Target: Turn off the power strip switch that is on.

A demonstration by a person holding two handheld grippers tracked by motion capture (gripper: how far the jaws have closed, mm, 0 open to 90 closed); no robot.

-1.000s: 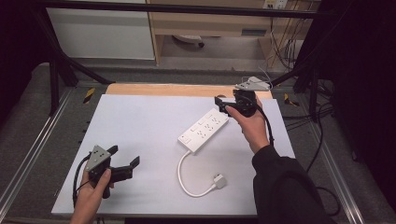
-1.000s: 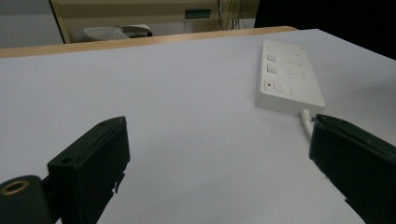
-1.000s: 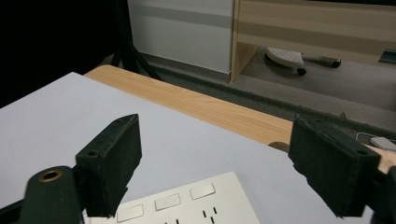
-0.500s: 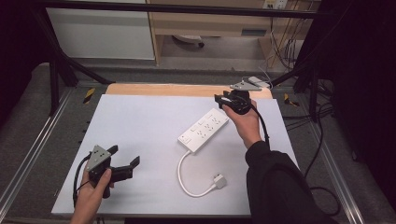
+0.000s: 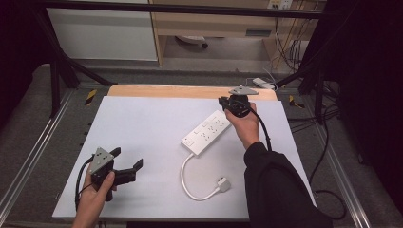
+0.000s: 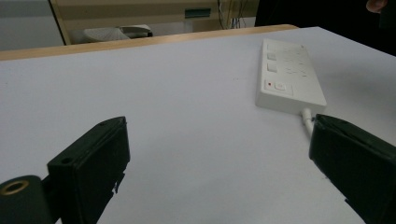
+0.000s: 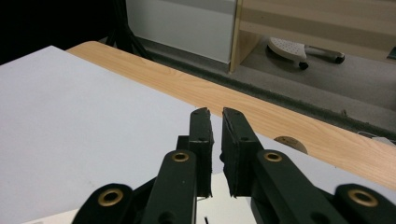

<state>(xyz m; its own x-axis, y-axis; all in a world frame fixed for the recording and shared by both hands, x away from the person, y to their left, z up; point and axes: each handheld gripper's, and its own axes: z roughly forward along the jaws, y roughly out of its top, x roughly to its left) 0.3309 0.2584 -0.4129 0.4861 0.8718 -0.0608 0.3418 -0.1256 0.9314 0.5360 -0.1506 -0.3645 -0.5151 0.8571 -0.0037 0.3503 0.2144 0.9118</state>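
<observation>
A white power strip [image 5: 209, 133] lies aslant in the middle of the white table top [image 5: 142, 123]. Its white cable [image 5: 186, 183] curls toward me and ends in a plug [image 5: 223, 184]. My right gripper [image 5: 222, 101] hovers at the strip's far end, its jaws close together on nothing [image 7: 215, 119]. At the near left, my left gripper [image 5: 127, 159] rests low over the table, open and empty [image 6: 219, 154]. In the left gripper view the power strip [image 6: 289, 77] lies ahead and to the right of the jaws, switch end nearest.
A wooden strip [image 5: 166, 91] runs along the table's far edge. Black frame posts [image 5: 57, 71] stand at the far left. Loose cables [image 5: 328, 118] hang off the right side. Metal rails [image 5: 28, 161] flank the table.
My right gripper has shifted a little to the left at the strip's far end. The left gripper and the power strip have stayed put.
</observation>
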